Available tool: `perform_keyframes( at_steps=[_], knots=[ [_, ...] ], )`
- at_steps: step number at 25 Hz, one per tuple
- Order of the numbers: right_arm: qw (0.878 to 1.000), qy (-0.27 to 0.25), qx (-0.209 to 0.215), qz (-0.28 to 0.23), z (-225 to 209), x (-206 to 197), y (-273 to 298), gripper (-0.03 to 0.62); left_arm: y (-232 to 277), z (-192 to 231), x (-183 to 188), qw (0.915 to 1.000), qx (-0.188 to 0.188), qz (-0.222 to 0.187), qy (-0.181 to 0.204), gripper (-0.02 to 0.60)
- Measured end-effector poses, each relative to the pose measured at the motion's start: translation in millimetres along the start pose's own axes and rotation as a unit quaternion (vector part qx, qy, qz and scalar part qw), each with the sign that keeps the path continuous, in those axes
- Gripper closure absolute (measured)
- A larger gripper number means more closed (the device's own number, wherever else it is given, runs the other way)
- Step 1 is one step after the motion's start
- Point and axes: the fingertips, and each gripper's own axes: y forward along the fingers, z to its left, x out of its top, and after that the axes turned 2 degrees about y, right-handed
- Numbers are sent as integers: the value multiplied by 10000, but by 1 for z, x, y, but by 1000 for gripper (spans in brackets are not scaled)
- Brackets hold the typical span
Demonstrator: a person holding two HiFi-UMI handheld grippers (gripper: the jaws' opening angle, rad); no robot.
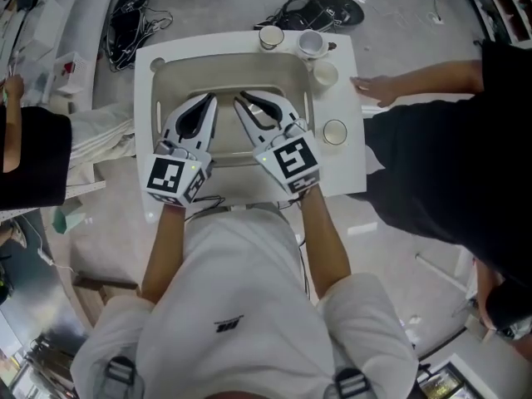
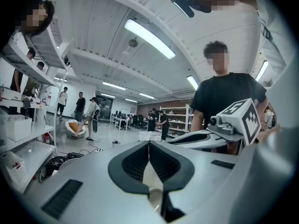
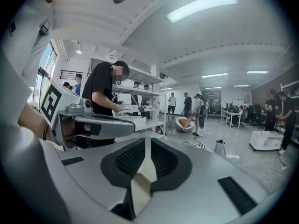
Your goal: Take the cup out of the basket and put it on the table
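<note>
A beige basket (image 1: 163, 90) sits sunk in a white table (image 1: 353, 169). Several pale cups stand on the table outside it: two at the far edge (image 1: 271, 36) (image 1: 312, 43), one by the basket's far right corner (image 1: 325, 74), and one on the right side (image 1: 334, 131). I see no cup inside the basket. My left gripper (image 1: 213, 98) and right gripper (image 1: 240, 98) hover side by side over the basket. Each is shut with nothing between its jaws, as the left gripper (image 2: 148, 143) and right gripper (image 3: 145, 141) show in their own views.
A bystander's hand (image 1: 374, 87) rests on the table's right edge, near the cups. Cables and dark gear (image 1: 320, 11) lie on the floor beyond the table. Both gripper views look out across a room with shelves and people standing far off.
</note>
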Motion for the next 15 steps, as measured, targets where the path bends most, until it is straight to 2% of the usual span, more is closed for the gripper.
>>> perform_keyframes(
  at_steps=[15],
  knots=[
    [9996,214,-127,-131,9,1,11,569,-3,6,-8,9997,-88,182,-97,572]
  ],
)
